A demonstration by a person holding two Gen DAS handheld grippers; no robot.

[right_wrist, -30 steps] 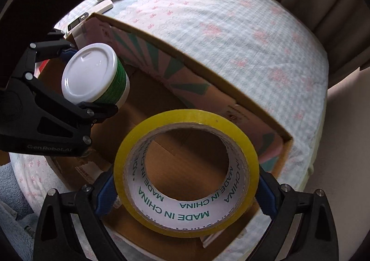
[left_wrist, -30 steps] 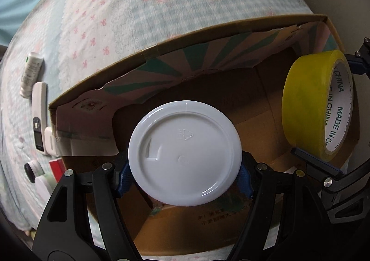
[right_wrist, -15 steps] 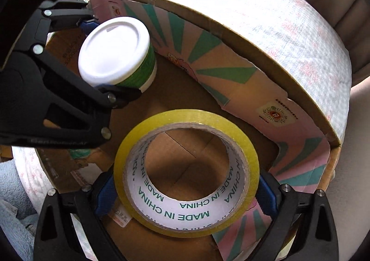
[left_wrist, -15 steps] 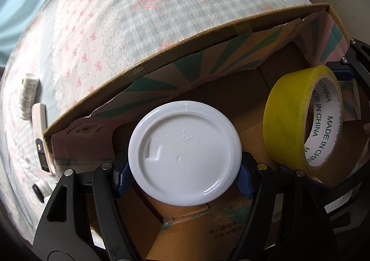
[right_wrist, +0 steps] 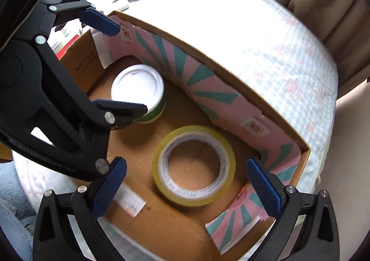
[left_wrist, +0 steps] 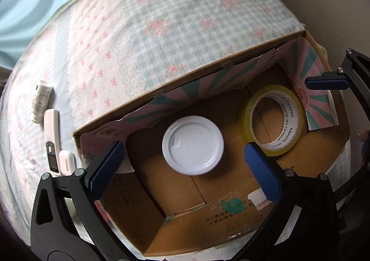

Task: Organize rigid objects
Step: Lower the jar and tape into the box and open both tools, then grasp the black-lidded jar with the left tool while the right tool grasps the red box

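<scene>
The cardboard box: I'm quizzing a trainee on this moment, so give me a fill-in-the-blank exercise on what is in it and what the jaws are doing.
1. The yellow tape roll lies flat on the floor of the ____.
2. The jar beside it has a ____ lid.
3. The jaws of the right gripper are ____.
4. The left gripper holds ____.

Missing words: cardboard box; white; open; nothing

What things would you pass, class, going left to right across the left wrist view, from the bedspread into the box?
White tube → white remote → white-lidded jar → yellow tape roll → right claw.
</scene>
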